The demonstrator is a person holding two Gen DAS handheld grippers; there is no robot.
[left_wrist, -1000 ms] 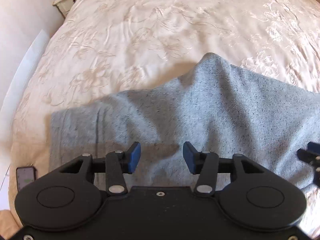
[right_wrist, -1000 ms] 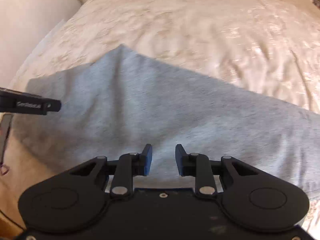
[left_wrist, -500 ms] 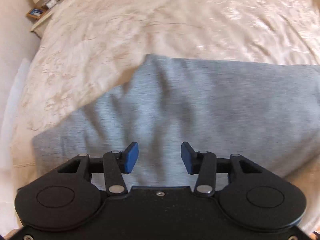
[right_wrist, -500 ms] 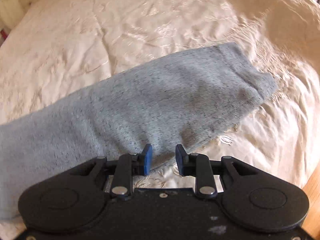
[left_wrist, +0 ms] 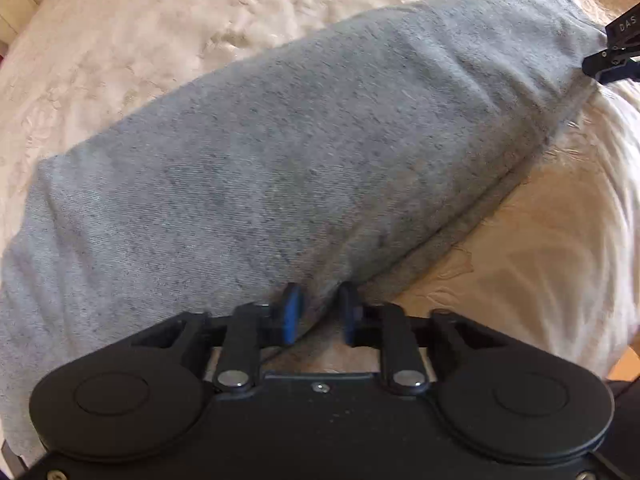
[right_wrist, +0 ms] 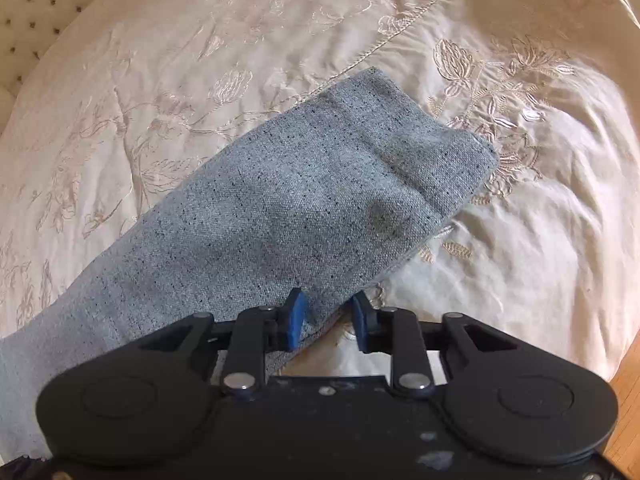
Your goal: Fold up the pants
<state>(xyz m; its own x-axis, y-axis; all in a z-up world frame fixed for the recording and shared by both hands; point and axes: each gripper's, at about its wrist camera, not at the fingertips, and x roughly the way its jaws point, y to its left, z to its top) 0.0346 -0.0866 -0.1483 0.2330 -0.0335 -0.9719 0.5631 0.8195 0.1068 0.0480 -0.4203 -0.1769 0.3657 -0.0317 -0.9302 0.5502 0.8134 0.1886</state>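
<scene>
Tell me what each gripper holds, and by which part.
Neither is clamped. The left gripper and right gripper are open, straddling the near long edge of the grey knit pants.

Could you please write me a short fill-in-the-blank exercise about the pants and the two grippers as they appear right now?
1. The pants are ___ in colour.
2. They lie on a cream bedspread with embroidered ___ patterns.
3. The edge of the pants sits between the open jaws of the left gripper and the right gripper, whose finger pads are ___.

Missing words: grey; flower; blue
</scene>
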